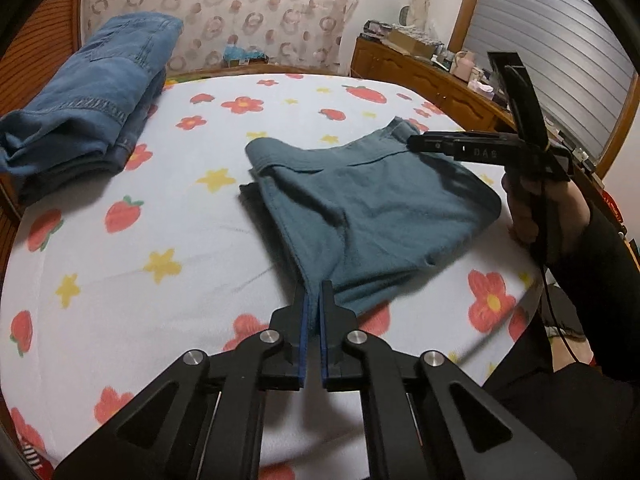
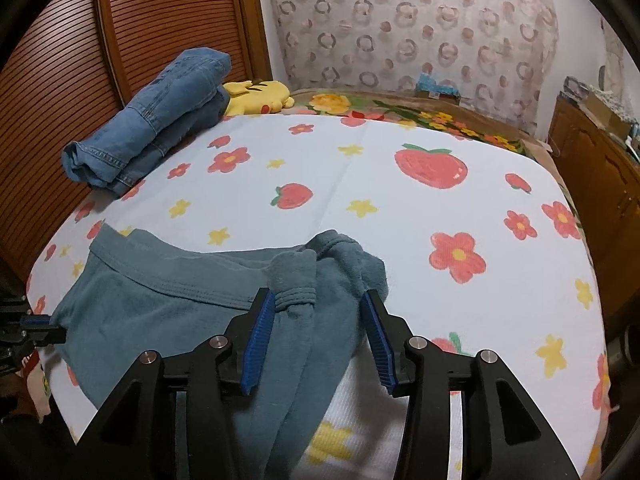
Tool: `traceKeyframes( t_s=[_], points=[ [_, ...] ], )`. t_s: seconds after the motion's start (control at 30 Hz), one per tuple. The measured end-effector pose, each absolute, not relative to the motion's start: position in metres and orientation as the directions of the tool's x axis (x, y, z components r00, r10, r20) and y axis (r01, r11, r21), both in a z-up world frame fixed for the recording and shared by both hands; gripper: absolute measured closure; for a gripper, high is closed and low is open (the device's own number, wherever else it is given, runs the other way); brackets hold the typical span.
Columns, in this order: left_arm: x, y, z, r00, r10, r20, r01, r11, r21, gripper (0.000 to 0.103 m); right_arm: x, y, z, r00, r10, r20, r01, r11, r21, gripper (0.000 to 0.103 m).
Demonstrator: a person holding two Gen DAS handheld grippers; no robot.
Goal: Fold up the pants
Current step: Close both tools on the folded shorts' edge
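Observation:
Teal pants point(image 1: 368, 208) lie partly folded on the flower-and-strawberry sheet point(image 1: 160, 240). At the bottom of the left wrist view, my left gripper point(image 1: 314, 290) is shut on the near edge of the fabric, which rises to the fingertips. From the right wrist view that gripper point(image 2: 52, 326) pinches the pants' left corner at the frame's edge. My right gripper point(image 2: 317, 294) stands open over the bunched waistband end of the pants point(image 2: 160, 300), with fabric lying loose between its blue pads point(image 2: 260, 332). It also shows as a black gripper point(image 1: 414, 142) above the pants' far right corner.
Folded blue jeans point(image 2: 160, 120) rest at the back left by the slatted wooden headboard point(image 2: 60, 80), beside a yellow plush toy point(image 2: 256, 96). A wooden dresser point(image 1: 420, 76) with clutter runs along the right. A person's hand point(image 1: 528, 208) holds the right gripper.

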State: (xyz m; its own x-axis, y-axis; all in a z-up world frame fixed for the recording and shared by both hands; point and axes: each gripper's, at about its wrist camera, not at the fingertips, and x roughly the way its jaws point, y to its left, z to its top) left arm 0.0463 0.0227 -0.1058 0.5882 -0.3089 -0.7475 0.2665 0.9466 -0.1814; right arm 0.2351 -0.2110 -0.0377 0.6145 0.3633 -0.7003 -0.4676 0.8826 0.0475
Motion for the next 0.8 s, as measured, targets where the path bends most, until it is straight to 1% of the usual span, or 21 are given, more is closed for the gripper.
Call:
traceKeyframes(
  t_s=[0.13, 0.23, 0.27, 0.3, 0.33, 0.37, 0.43, 0.47, 0.57, 0.67, 0.73, 0.77, 0.8],
  points=[
    [0.047, 0.026, -0.102, 0.6, -0.306, -0.739, 0.254, 0.949, -0.187, 0.097, 0.235, -0.214, -0.038, 0.613, 0.364, -0.701, -0.464, 0.884, 0.052, 0.053],
    [0.053, 0.028, -0.096, 0.62, -0.28, -0.733, 0.234, 0.958, -0.169, 0.091, 0.235, -0.214, -0.038, 0.613, 0.364, -0.701, -0.465, 0.884, 0.053, 0.052],
    [0.055, 0.029, -0.094, 0.623, -0.28, -0.731, 0.235, 0.958, -0.167, 0.084, 0.235, -0.214, -0.038, 0.612, 0.364, -0.702, -0.465, 0.884, 0.053, 0.052],
    [0.061, 0.029, -0.092, 0.628, -0.268, -0.73, 0.231, 0.961, -0.154, 0.074, 0.235, -0.215, -0.038, 0.611, 0.366, -0.702, -0.465, 0.884, 0.056, 0.052],
    [0.065, 0.03, -0.092, 0.634, -0.257, -0.73, 0.224, 0.964, -0.144, 0.067, 0.235, -0.214, -0.038, 0.61, 0.367, -0.703, -0.465, 0.884, 0.058, 0.051],
    [0.073, 0.031, -0.092, 0.639, -0.245, -0.729, 0.214, 0.967, -0.138, 0.054, 0.235, -0.215, -0.038, 0.608, 0.367, -0.704, -0.464, 0.884, 0.06, 0.05],
    [0.087, 0.032, -0.093, 0.635, -0.248, -0.732, 0.209, 0.967, -0.146, 0.048, 0.236, -0.216, -0.039, 0.603, 0.369, -0.707, -0.464, 0.883, 0.065, 0.048],
    [0.096, 0.033, -0.094, 0.632, -0.243, -0.736, 0.202, 0.968, -0.147, 0.042, 0.236, -0.217, -0.039, 0.602, 0.37, -0.708, -0.464, 0.883, 0.067, 0.048],
    [0.113, 0.034, -0.099, 0.63, -0.227, -0.742, 0.177, 0.973, -0.147, 0.041, 0.237, -0.219, -0.039, 0.597, 0.377, -0.708, -0.463, 0.883, 0.08, 0.047],
    [0.127, 0.037, -0.103, 0.615, -0.251, -0.748, 0.156, 0.968, -0.197, 0.041, 0.24, -0.223, -0.04, 0.587, 0.391, -0.709, -0.462, 0.881, 0.103, 0.047],
    [0.133, 0.038, -0.106, 0.605, -0.255, -0.754, 0.148, 0.967, -0.209, 0.043, 0.241, -0.226, -0.04, 0.58, 0.401, -0.709, -0.461, 0.879, 0.12, 0.047],
    [0.135, 0.038, -0.107, 0.599, -0.254, -0.759, 0.147, 0.967, -0.207, 0.048, 0.242, -0.227, -0.04, 0.578, 0.405, -0.708, -0.461, 0.879, 0.127, 0.047],
    [0.137, 0.037, -0.108, 0.591, -0.261, -0.763, 0.15, 0.965, -0.214, 0.05, 0.242, -0.227, -0.04, 0.576, 0.408, -0.708, -0.46, 0.878, 0.132, 0.047]
  ],
)
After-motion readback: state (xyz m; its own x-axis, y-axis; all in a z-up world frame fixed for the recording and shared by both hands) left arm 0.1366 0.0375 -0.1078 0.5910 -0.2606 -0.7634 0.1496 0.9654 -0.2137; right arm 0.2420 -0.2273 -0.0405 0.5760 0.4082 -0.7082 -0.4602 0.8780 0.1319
